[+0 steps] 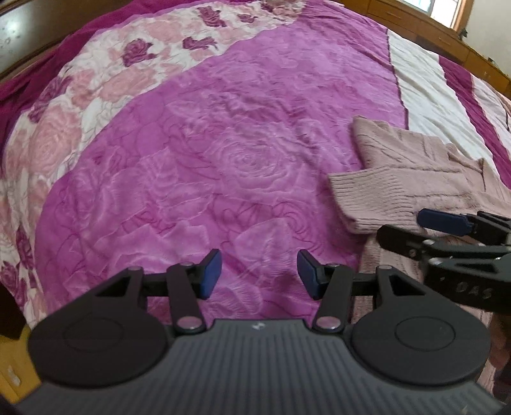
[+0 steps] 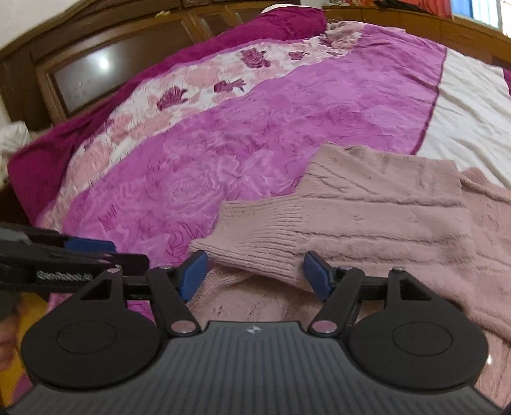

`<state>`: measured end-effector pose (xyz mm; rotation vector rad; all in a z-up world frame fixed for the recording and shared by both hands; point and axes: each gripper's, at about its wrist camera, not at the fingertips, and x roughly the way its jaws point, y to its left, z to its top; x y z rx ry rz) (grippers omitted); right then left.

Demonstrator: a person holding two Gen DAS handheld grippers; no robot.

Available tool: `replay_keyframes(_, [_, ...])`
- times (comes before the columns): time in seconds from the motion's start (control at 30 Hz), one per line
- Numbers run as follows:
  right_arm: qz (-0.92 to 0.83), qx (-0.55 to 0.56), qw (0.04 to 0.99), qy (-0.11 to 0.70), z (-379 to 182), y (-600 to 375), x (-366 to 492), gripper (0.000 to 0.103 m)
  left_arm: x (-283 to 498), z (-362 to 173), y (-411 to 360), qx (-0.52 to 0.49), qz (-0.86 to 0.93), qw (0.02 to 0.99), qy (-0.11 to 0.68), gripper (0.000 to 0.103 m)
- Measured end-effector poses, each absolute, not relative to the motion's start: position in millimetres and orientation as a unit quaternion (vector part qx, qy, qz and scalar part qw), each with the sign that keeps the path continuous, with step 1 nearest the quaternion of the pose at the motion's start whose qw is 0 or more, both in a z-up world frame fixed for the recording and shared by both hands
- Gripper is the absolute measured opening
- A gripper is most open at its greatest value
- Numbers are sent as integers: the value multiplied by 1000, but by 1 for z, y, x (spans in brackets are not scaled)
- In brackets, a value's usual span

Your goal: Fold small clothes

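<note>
Both grippers are sitting open right now with nothing clamped. The left gripper (image 1: 258, 274) is hovering over bare magenta bedspread (image 1: 198, 153), its blue pads (image 1: 210, 274) spread moderately apart with only blanket showing in the gap. The right gripper (image 2: 254, 274) is standing wider; the ribbed cuff (image 2: 255, 233) of a sleeve is lying across the gap between its pads (image 2: 193, 274), but the pads aren't pressing on it, so it isn't gripping anything. In the left wrist view that right gripper is poking in from the right edge, just beside the cuff.

The thing being folded is a fuzzy dusty-pink knit sweater (image 2: 399, 204) lying on the bed. One sleeve is folded over the body, its cuff pointing out toward the magenta part of the spread, and the knit is looking soft with darker lines running along it. More of the same pink knit is lying under the right gripper's fingers. From the left wrist the sweater (image 1: 408, 166) is off to the right, partly over the white stripe (image 1: 424, 89).

Plenty of flat blanket is lying open left of the sweater. A dark wooden headboard (image 2: 80, 70) is running along the far edge of the bed, and a window (image 1: 447, 9) is showing in the corner.
</note>
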<state>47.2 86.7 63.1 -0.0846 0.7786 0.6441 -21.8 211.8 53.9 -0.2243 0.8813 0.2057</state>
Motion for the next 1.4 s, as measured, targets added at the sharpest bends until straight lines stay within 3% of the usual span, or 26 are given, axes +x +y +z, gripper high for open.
replay_keyframes(0.2, [296,-72,881,362,50,104,54,69,-23,51,216,-114,99,892,426,54])
replay_keyframes(0.4, [281,-70,892,348,51,101,58,33,-22,50,214,-115,95,893,425,54])
replay_keyframes(0.57, [277,-28,901,332,64,86,56,16,-19,48,204,-111,85,894,426,54])
replay_keyframes(1.07, [174,93,948,249,122,-19,49,15,-3,57,163,-88,38,906,413,54])
replay_keyframes(1.4, [56,158,959,226,127,-122,45,15,18,61,137,-66,3,910,410,54])
